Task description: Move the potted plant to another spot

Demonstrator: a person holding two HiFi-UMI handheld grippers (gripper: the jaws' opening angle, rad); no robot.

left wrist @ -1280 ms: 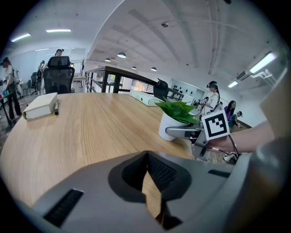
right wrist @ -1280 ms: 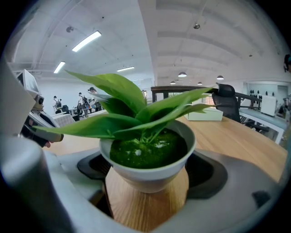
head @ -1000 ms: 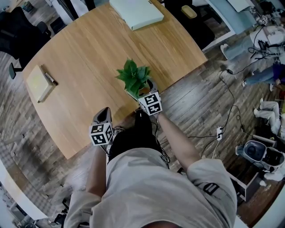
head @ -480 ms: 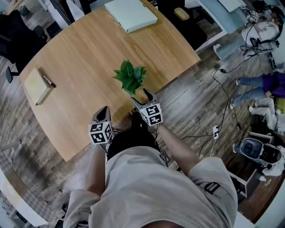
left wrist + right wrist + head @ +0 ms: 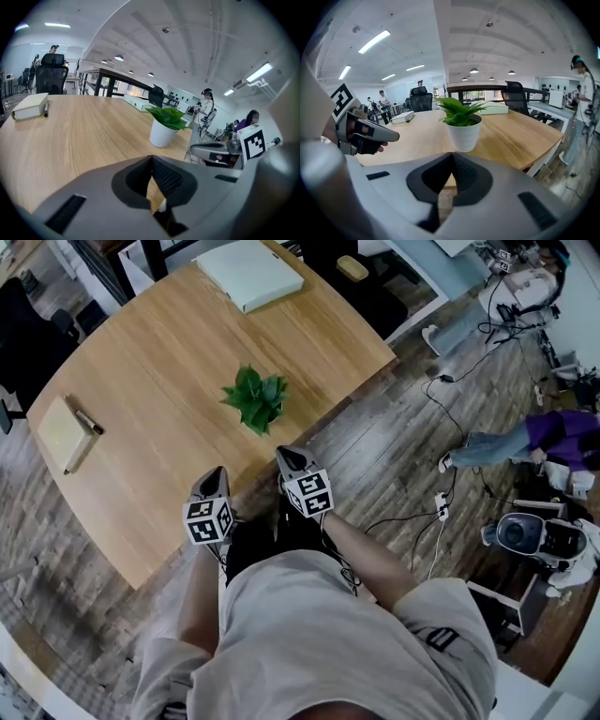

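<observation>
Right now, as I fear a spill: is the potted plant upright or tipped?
Upright. The potted plant stands on its flat base on the table, with its rim level and its leaves pointing up.

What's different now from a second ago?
The right gripper, which was at the potted plant, has drawn back toward the person, and its jaws have just closed, with nothing between them. The plant stands free on the table, seemingly where it was. The left gripper stayed put, shut.
</observation>
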